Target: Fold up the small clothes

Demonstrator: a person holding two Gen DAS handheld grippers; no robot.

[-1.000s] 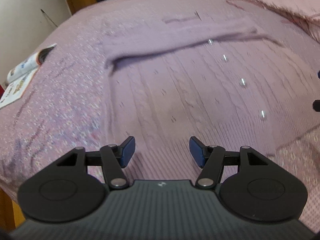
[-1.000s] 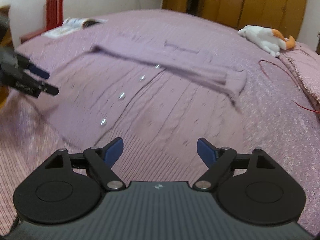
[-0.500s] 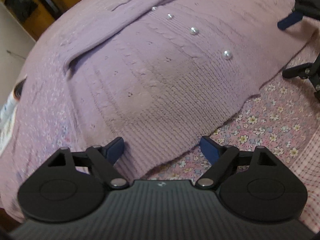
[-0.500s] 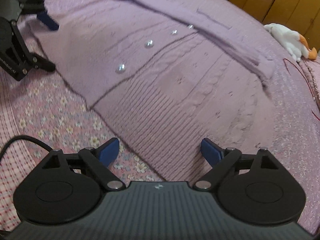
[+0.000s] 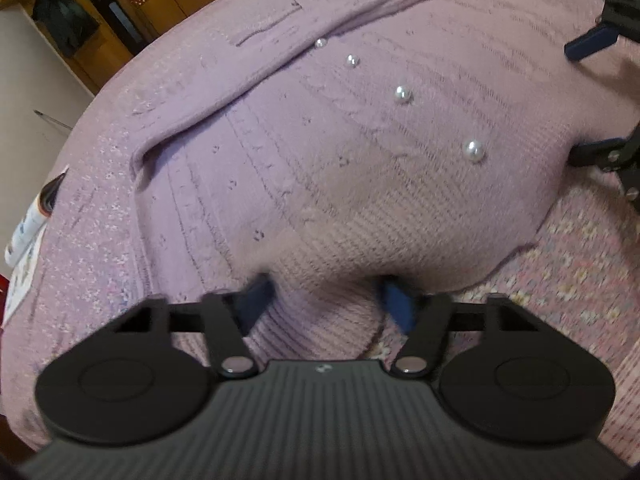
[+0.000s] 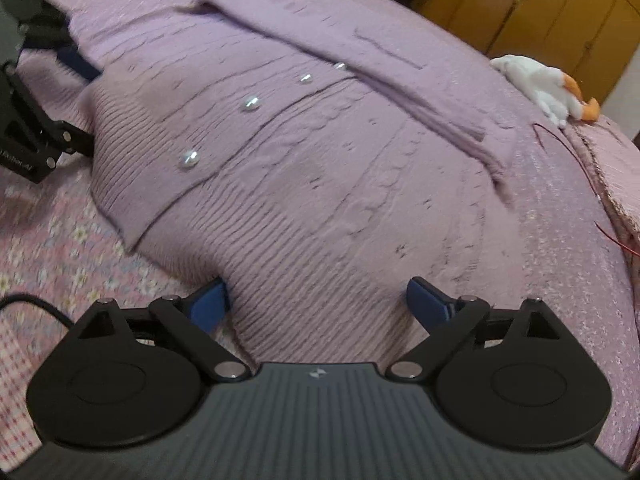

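**Both grippers at cardigan hem, pre-grasp for fold**

Lilac knit cardigan (image 5: 320,152) lay flat, front up, on the pink bedspread (image 5: 80,248), pearl buttons (image 5: 473,151) in a row down the placket, sleeves folded across the chest near the collar. Ribbed hem (image 6: 320,280) faced both cameras.

Left gripper (image 5: 328,300) sat at one hem corner, jaws wide, blue pads (image 5: 256,300) straddling a bulge of rib knit; not pinched yet as far as visible. Right gripper (image 6: 316,302) sat at the other hem corner, jaws wide, fabric between the pads (image 6: 428,300) but no clamp. Each gripper showed at the edge of the other's view.

Step in hand, by my read: take both hem corners for the bottom-up fold. To do it well: get one pad under the hem so both front and back layers are caught, close both sides at matched depth, lift level and together, carry toward the collar keeping the hem straight so the buttons stay lined up. Loose knit likely stretches, so avoid pulling sideways.

Further out: magazine (image 5: 28,224) at the bed edge, plush toy (image 6: 540,88) on the far side, wooden wardrobes (image 6: 560,12) behind
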